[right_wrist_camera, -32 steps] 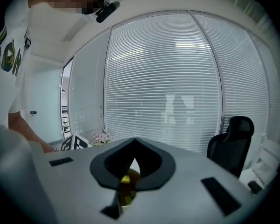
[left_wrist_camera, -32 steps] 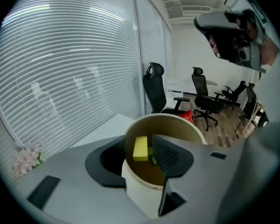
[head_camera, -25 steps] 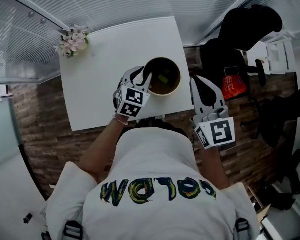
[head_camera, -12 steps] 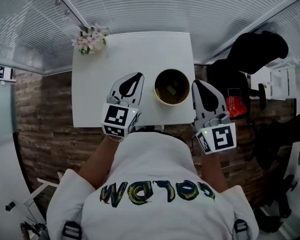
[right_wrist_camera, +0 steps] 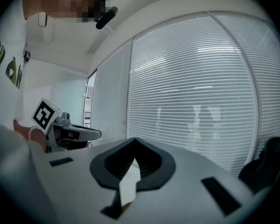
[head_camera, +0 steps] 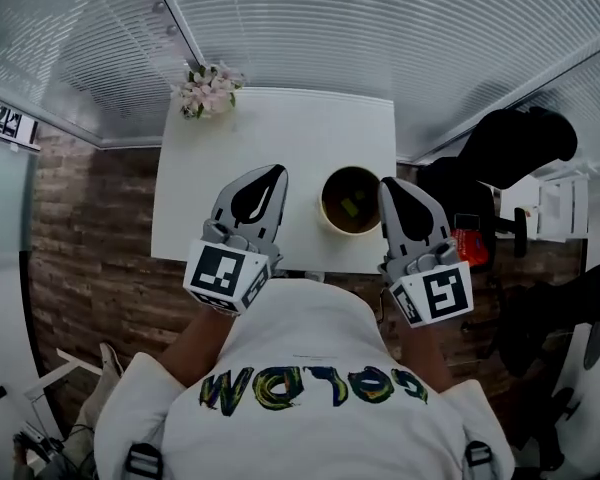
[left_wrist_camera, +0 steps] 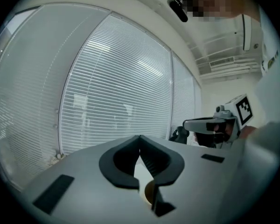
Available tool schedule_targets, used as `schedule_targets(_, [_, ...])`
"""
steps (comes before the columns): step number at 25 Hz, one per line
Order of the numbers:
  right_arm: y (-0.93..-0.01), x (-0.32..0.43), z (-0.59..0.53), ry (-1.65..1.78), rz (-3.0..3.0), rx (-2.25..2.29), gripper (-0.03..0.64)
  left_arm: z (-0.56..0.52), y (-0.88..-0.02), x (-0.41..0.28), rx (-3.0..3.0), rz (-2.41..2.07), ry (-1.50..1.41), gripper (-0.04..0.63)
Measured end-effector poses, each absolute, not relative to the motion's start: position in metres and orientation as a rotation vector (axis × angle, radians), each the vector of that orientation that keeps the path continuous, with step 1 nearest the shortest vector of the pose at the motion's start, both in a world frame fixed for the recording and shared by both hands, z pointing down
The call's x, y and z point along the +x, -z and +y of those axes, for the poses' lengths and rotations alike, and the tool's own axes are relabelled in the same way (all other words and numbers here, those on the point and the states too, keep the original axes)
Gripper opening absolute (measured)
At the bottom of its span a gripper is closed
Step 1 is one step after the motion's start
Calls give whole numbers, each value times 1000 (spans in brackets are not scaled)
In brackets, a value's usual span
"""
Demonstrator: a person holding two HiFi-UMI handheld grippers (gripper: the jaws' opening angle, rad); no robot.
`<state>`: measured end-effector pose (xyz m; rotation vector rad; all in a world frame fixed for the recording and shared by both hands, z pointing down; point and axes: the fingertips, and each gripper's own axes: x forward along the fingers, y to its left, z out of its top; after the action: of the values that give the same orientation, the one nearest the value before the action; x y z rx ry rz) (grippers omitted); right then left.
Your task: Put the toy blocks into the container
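From the head view, I see the white table against the window blinds, with a small bunch of flowers at its far left corner. The container, a round tan bowl, stands near the table's front right edge. One yellow-green toy block lies inside it, and I cannot make out any other blocks. The left gripper hangs over the table just left of the container, apart from it. The right gripper hangs just beside the container's right rim. Both point away from the person's body. A black chair stands to the right of the table.

In the left gripper view, the jaws have just been closing. Their dark tips now meet in a point with nothing between them. Through the slot below the tips I see a strip of white table and a curved tan edge, probably the container's rim. The other gripper shows level at the right, with the blinds behind.

In the right gripper view, these jaws are also together at their tips and hold nothing. Only a sliver of white table shows through the gap beneath them. The left gripper shows at the left with its marker cube, and the chair sits dark at the lower right.
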<state>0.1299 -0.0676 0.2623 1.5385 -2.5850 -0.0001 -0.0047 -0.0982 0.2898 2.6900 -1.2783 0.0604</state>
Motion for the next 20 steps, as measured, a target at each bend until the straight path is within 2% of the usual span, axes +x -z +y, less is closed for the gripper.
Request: schedule_targets(20, [-245,83,-72,70,-2644,1373,8,-88,-268,-37,2671,-1368,-18,13])
